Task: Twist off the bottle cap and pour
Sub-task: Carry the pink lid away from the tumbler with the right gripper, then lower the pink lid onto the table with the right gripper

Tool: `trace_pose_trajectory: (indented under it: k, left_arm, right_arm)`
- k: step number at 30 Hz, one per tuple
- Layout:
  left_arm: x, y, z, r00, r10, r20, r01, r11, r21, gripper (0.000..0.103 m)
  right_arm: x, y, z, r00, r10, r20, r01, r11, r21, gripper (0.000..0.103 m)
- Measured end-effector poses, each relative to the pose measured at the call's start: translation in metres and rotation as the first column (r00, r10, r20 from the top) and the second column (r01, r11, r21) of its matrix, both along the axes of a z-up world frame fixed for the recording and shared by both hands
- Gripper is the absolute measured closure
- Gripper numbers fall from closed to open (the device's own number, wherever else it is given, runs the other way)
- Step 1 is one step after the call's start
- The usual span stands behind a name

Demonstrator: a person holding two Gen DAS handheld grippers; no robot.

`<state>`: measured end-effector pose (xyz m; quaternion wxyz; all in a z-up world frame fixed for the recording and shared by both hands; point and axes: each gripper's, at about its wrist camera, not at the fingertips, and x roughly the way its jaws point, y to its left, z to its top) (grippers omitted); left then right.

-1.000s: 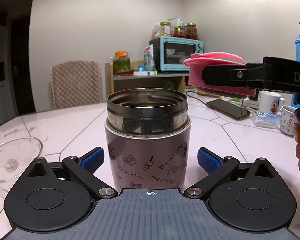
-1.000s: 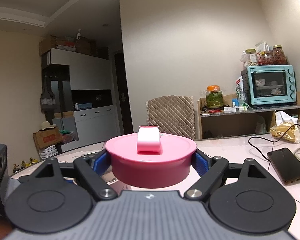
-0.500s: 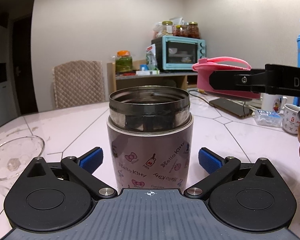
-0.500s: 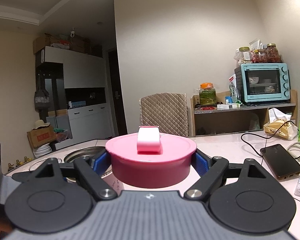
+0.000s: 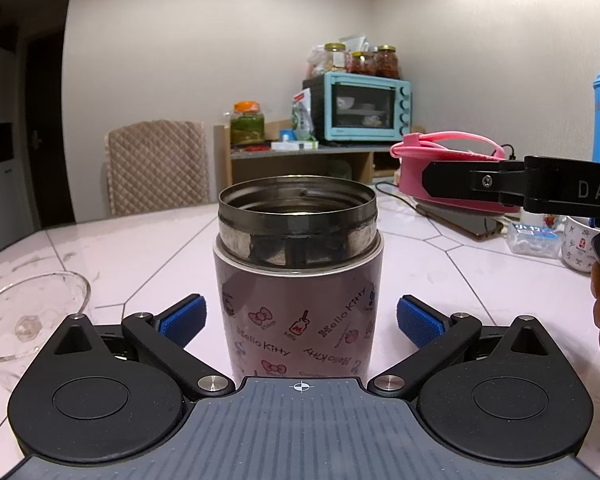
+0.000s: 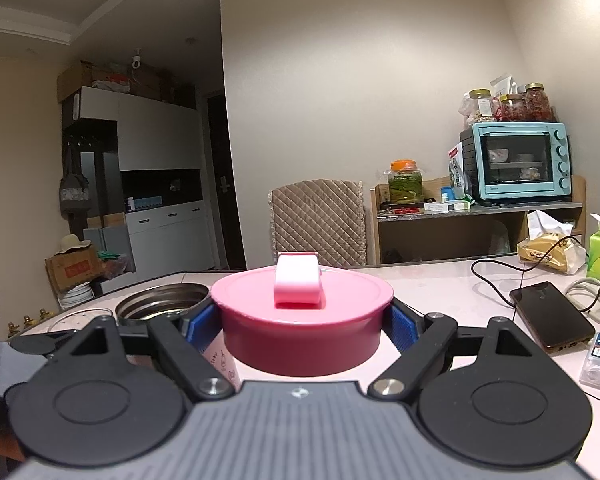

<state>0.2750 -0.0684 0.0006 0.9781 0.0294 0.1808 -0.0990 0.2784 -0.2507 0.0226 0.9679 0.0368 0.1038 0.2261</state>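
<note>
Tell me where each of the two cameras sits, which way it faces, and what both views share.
Left wrist: on the left gripper, looking forward along its open fingers at the uncapped Hello Kitty jar between them; the right gripper and a bit of hand show at right.
Right wrist: on the right gripper, looking along its fingers at the pink lid clamped between them, above the table; the left gripper shows at far left.
Shared: jar, lid, quilted chair, teal oven, phone.

Home dining room: toaster oven, pickle jars.
</note>
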Motion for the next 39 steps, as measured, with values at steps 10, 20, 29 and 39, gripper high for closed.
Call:
trace_pose_trajectory:
  k: [10, 20, 29, 39]
  left_arm:
    - [-0.003, -0.003, 0.000, 1.000, 0.001, 0.001, -0.001, 1.000, 0.000, 0.000]
    - [-0.007, -0.003, 0.000, 1.000, 0.004, 0.000, -0.004, 1.000, -0.002, 0.000]
    - [-0.010, -0.003, 0.000, 1.000, 0.005, -0.002, -0.005, 1.000, -0.001, 0.000]
    - [-0.013, -0.001, -0.001, 1.000, 0.000, -0.005, 0.000, 1.000, -0.006, 0.000]
  right_arm:
    - [-0.002, 0.000, 0.000, 1.000, -0.020, -0.014, 0.020, 1.000, -0.014, 0.018]
    - [0.000, -0.001, -0.002, 0.998, -0.048, -0.036, 0.047, 0.998, -0.030, 0.018]
    - [0.001, -0.001, -0.005, 0.997, -0.058, -0.052, 0.056, 0.998, -0.041, 0.018]
    - [0.006, 0.001, -0.010, 0.994, -0.074, -0.086, 0.069, 0.995, -0.067, 0.018]
